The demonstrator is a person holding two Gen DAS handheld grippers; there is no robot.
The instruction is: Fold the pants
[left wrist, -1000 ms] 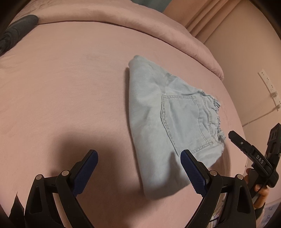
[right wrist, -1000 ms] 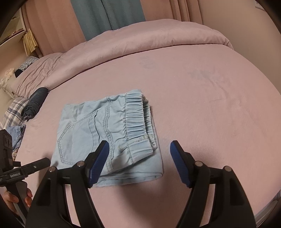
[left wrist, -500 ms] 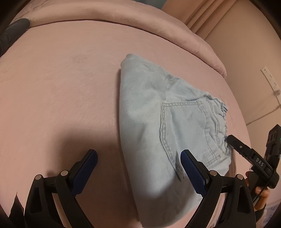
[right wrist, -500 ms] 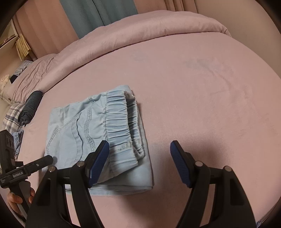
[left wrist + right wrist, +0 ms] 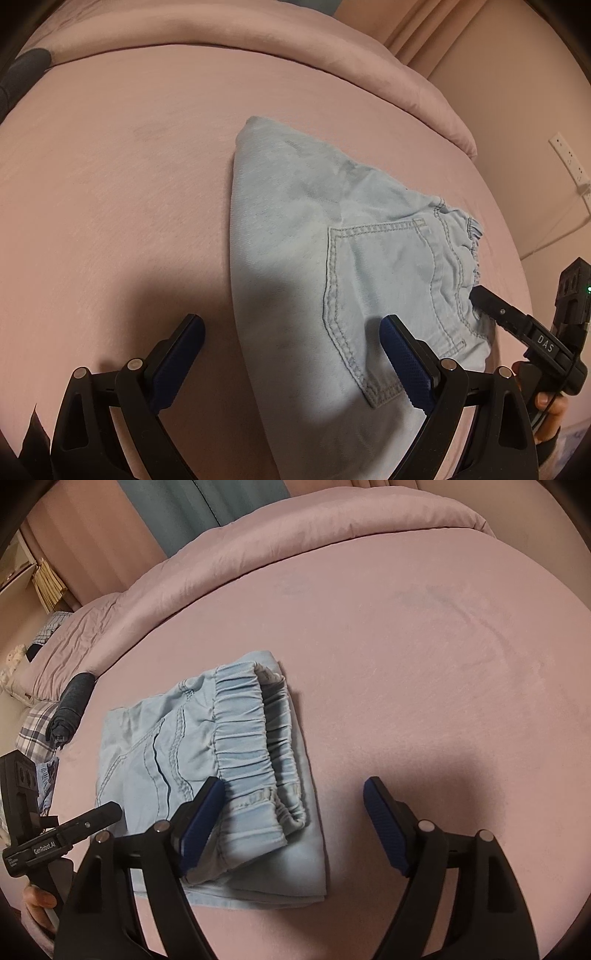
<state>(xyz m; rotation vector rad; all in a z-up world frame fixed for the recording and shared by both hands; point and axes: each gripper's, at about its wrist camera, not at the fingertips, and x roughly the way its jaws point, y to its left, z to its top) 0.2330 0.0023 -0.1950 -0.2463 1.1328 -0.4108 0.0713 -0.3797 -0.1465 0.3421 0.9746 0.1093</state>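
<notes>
A pair of light blue denim pants (image 5: 207,771), folded into a compact stack with the gathered elastic waistband (image 5: 258,746) and a stitched back pocket (image 5: 373,295) on top, lies flat on a bed covered by a pink sheet (image 5: 424,664). The left gripper (image 5: 291,354), black with blue padded fingers, hangs over the folded edge of the pants with its jaws spread wide, one finger above the bare sheet and the other above the denim, pinching nothing. The right gripper (image 5: 293,823), of the same make, sits over the waistband end, its jaws apart and just now opening further; the corner of the stack lies between the fingers, but the pads do not press on it. A hand (image 5: 550,410) grips the right tool's handle. Beyond the pants a rumpled pink duvet (image 5: 295,542) is bunched along the far side, and a rolled dark garment (image 5: 70,709) rests at the sheet's edge.
</notes>
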